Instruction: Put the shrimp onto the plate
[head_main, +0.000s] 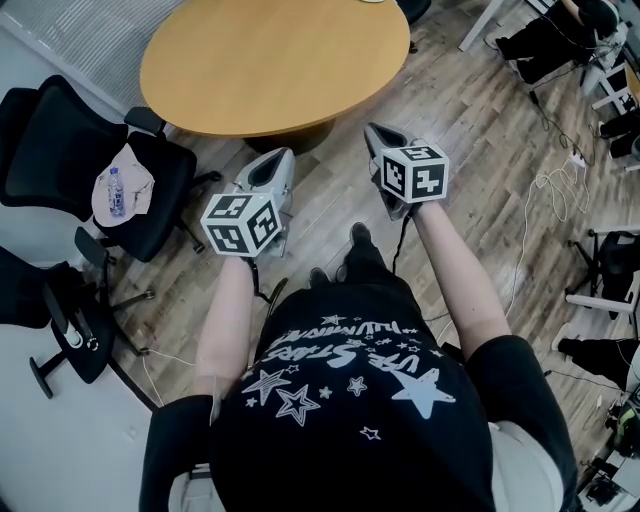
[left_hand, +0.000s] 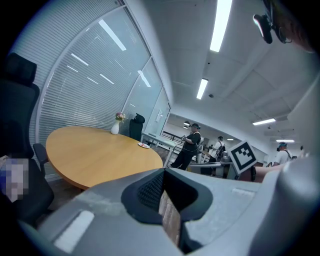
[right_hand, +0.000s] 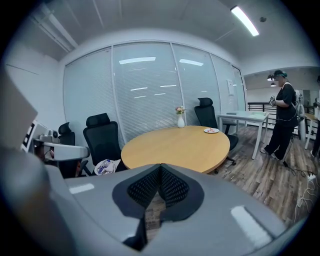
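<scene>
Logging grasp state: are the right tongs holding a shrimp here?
No, the right tongs are closed tip to tip with nothing between them, and they are not yet over the table.

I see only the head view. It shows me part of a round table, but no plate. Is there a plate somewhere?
Observer: Yes. The right gripper view shows a small plate near the far edge of the table.
Operator: Is anything else standing on the table?
Observer: A white vase, to the left of the plate in that view.
Operator: Do the grippers hold anything?
Observer: No. The left gripper and the right gripper are both shut, with nothing between the jaws.
</scene>
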